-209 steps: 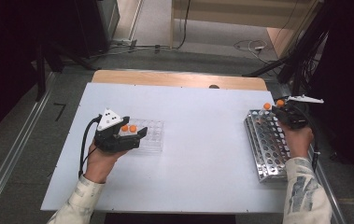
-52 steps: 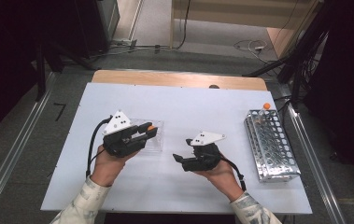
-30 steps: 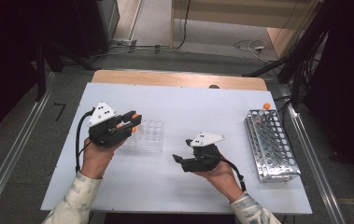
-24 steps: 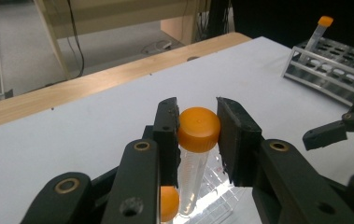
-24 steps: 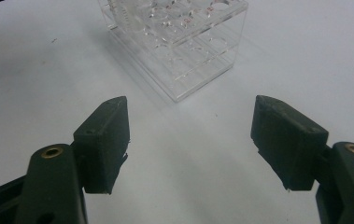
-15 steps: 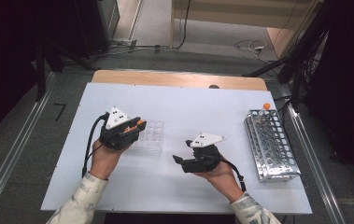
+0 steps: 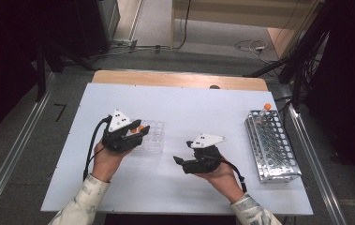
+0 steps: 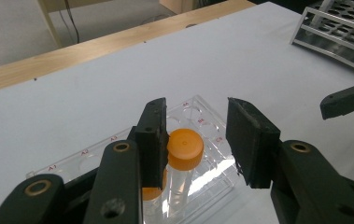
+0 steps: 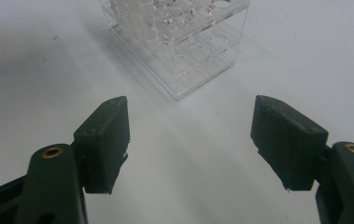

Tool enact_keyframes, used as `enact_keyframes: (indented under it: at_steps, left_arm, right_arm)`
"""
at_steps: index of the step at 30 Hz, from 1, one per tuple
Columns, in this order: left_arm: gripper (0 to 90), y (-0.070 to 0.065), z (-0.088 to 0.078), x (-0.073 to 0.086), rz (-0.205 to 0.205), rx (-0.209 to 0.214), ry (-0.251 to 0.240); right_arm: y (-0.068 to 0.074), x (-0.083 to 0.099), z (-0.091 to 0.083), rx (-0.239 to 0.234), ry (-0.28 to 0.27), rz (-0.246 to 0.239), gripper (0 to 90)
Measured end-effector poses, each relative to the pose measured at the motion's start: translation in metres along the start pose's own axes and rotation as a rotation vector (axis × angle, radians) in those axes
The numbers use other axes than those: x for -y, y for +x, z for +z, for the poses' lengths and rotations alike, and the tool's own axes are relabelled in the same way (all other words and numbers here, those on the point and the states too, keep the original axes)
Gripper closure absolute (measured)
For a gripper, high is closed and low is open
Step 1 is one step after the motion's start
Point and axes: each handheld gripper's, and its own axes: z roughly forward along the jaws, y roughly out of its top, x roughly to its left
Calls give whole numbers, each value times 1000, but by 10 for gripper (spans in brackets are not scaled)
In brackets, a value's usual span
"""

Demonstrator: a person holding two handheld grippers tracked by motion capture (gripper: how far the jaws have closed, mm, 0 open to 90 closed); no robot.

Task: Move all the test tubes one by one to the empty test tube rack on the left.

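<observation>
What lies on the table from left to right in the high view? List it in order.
Left gripper in the person's left hand → clear plastic well rack with an orange-capped tube → right gripper, jaws open and empty → silver metal tube rack at the table's right edge.

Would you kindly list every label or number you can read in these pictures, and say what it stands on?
"A1" in red, on the top plate of the clear tube rack, left gripper view.
"A2" in red, next along the same edge.
The other red marks on that plate are too blurred to read.
The metal rack shows no lettering.
</observation>
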Motion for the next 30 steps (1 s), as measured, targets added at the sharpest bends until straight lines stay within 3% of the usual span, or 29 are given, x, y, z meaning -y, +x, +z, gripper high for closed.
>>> enact_keyframes:
  at_steps: [7, 12, 18, 30]
  left_arm:
    - [453, -1, -1, -1, -16, 0, -14]
    - [343, -1, -3, -2, -43, 1, -31]
    - [233, -1, -4, -2, -53, -20, -35]
    - [230, 1, -7, -3, -59, -22, -47]
  right_arm:
    - [-4, -1, -6, 19, -23, 14, 270]
    - [-16, -3, -17, 72, -50, 45, 271]
    - [-35, -1, -34, 192, -59, 96, 272]
    - [-91, 4, -94, 441, -143, 198, 276]
